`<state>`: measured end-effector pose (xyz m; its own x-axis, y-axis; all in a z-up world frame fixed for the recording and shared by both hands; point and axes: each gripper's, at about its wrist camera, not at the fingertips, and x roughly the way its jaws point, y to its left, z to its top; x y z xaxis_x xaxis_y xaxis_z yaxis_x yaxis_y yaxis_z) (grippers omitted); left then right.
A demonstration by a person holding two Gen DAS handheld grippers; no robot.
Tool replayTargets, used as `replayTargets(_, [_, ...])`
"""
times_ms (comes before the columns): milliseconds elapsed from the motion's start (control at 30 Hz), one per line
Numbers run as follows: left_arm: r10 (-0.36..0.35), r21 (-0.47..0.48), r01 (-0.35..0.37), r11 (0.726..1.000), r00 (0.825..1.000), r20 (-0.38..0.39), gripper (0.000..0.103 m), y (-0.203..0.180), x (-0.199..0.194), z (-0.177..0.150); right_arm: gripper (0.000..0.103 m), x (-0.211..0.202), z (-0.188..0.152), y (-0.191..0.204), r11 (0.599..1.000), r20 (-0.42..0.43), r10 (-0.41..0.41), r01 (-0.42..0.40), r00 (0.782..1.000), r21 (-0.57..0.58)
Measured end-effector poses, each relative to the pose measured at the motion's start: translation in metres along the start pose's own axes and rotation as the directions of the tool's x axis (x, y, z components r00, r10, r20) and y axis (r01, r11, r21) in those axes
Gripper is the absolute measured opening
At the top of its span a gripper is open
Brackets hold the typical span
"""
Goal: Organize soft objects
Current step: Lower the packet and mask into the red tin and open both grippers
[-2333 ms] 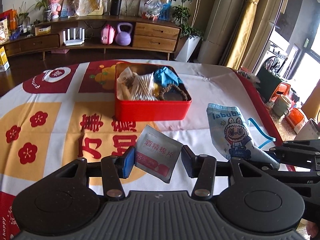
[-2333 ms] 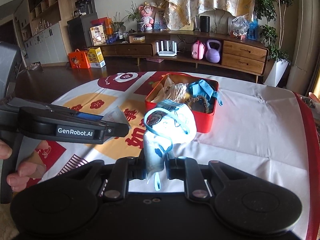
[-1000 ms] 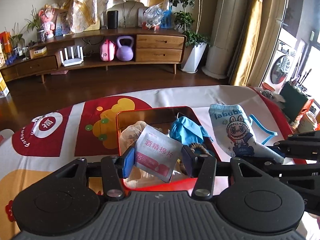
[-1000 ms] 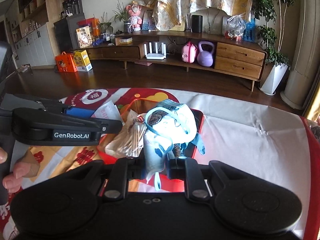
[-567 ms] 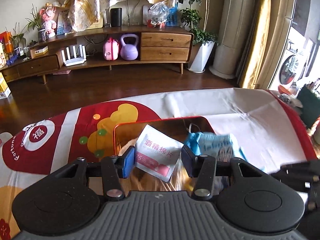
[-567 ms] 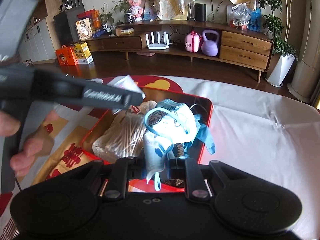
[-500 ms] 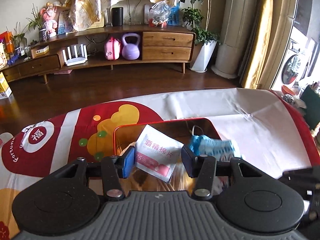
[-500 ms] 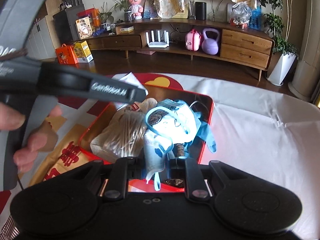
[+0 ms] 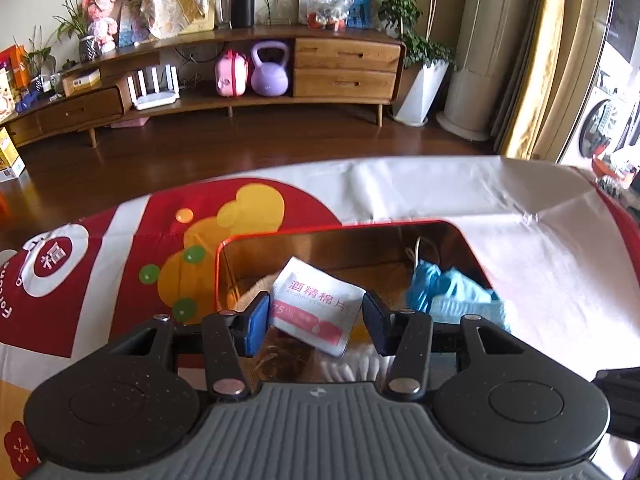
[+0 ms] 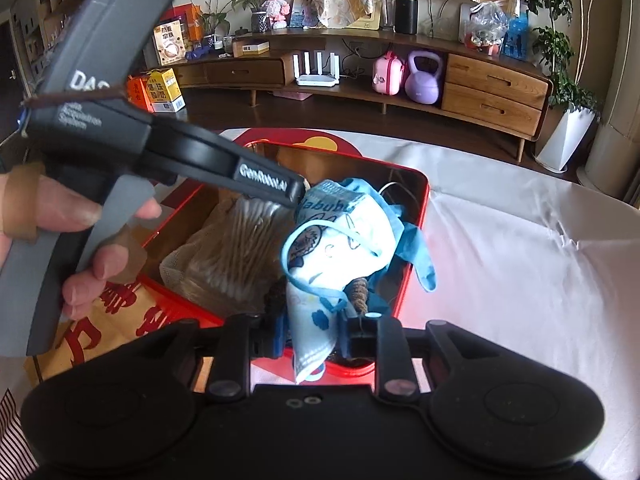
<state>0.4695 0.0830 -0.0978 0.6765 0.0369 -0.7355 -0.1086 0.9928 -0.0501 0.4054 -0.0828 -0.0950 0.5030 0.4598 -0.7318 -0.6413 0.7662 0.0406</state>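
both grippers hang over the red tin [image 9: 332,227]. the left gripper [image 9: 314,322] grasps a white wipe packet [image 9: 316,306]; the right gripper [image 10: 312,338] is letting go, jaws opening around the cartoon face mask [image 10: 340,248] above the tin.

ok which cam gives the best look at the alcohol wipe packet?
Left wrist. The alcohol wipe packet sits front and centre in the left tool, print readable, over the red tin. In the right wrist view the left tool's body hides it.
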Motion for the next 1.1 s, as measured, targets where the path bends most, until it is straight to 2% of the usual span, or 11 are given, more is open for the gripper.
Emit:
replayTargets(233, [0.006,0.005,-0.006,1.000,1.000,-0.003,0.050,-0.005,0.004,-0.008,0.037,-0.001,-0.002,0.002,1.000,0.008,-0.016,0.016,1.000,-0.003])
replayTargets(500, [0.012,0.005,-0.012,1.000,1.000,0.026,0.058,-0.006,-0.010,-0.008,0.052,-0.013,-0.001,0.000,1.000,0.038,-0.009,0.008,0.999,0.028])
replayTargets(567, [0.011,0.004,-0.011,1.000,0.999,0.034,0.064,-0.006,-0.015,-0.009,0.057,-0.017,-0.001,0.000,1.000,0.042,-0.017,0.016,0.999,0.026])
replayTargets(633, [0.006,0.003,-0.006,1.000,0.999,0.041,0.065,-0.006,-0.021,-0.009,0.064,-0.021,-0.001,0.001,0.999,0.042,-0.021,0.020,0.999,0.025])
replayTargets(700, [0.006,0.000,-0.006,1.000,0.999,0.043,0.066,-0.005,-0.027,-0.010,0.065,-0.026,-0.001,0.003,0.999,0.051,-0.032,0.031,0.998,0.021])
replayTargets(767, [0.004,-0.005,-0.004,1.000,0.999,0.045,0.067,-0.004,-0.033,-0.012,0.075,-0.029,0.000,0.004,0.999,0.056,-0.039,0.038,0.998,0.021])
replayTargets(933, [-0.004,-0.019,0.005,1.000,0.998,0.063,0.072,0.000,-0.052,-0.017,0.087,-0.038,0.001,0.006,0.998,0.075,-0.069,0.068,0.995,0.014])
replayTargets(1100, [-0.012,-0.022,0.014,1.000,0.997,0.074,0.072,0.003,-0.072,-0.024,0.089,-0.045,0.004,0.010,0.996,0.083,-0.087,0.087,0.993,0.003])
